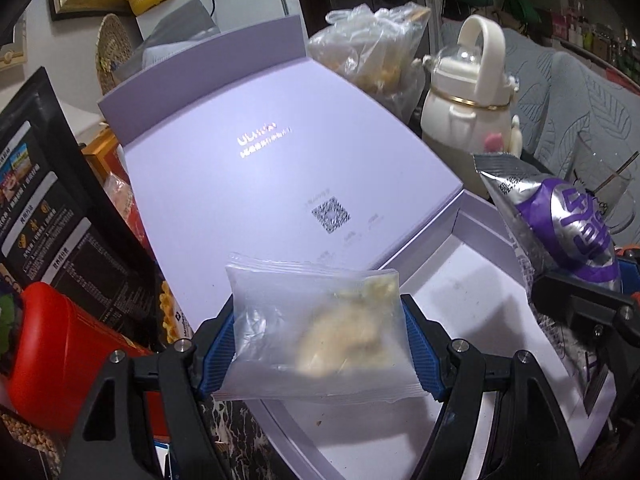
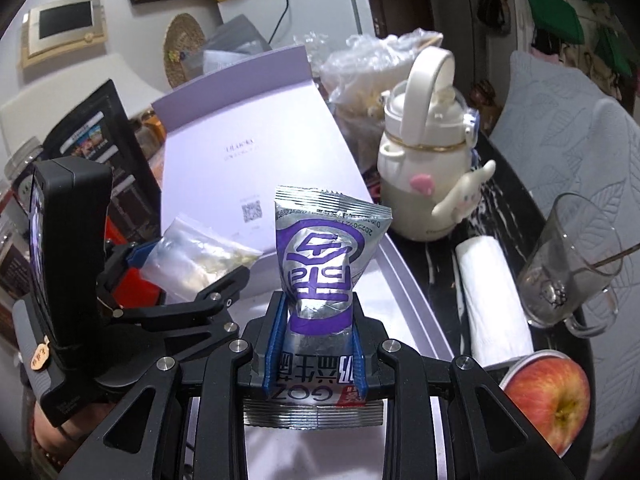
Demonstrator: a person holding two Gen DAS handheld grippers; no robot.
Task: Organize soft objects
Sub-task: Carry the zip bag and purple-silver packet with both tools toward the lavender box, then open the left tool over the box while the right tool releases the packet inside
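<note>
Left gripper (image 1: 320, 344) fingers clamped on a clear zip bag (image 1: 316, 332) of pale pieces, right gripper (image 2: 316, 344) fingers pinching a silver-purple snack packet (image 2: 320, 264), both held above the open lilac box (image 1: 472, 320) on the worktop

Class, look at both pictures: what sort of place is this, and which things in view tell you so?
Probably a home kitchen or dining corner. A white fridge stands behind a cluttered dark counter that holds a white kettle-shaped bottle, a glass mug and an apple.
</note>
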